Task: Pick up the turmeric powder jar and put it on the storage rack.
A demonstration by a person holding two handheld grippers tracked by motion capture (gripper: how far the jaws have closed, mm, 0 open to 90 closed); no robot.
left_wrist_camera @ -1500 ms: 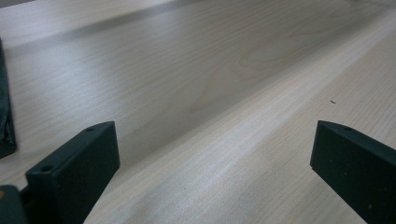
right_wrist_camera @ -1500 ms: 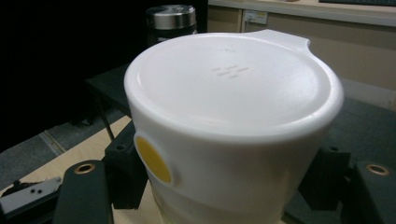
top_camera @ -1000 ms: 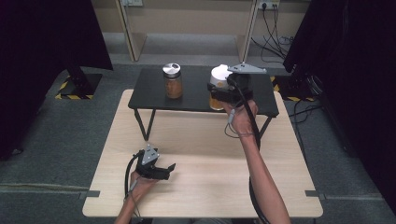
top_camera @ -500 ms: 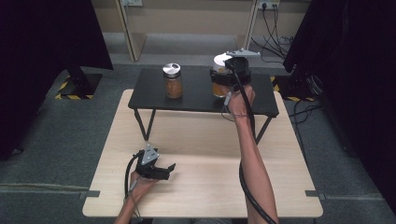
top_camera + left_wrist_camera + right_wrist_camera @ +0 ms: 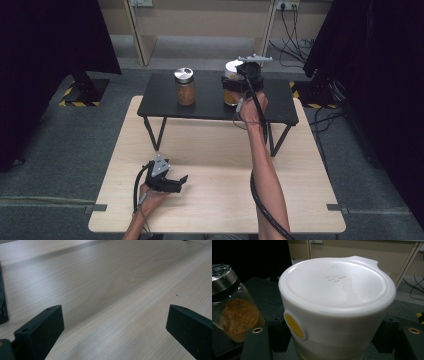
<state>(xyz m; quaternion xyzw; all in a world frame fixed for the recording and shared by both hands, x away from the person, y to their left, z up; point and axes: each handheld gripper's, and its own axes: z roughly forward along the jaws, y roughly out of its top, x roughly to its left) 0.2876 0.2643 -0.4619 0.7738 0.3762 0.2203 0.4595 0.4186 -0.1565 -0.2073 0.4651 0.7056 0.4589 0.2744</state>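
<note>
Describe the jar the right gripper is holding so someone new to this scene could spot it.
On the wooden table stands a low black stand bearing two jars. The held jar is the right-hand one, clamped in the right gripper. Its wide white lid sets it apart from the metal-lidded jar.

grey carpet floor (image 5: 60,145), black curtains (image 5: 45,45), pale shelving (image 5: 200,25) behind.
</note>
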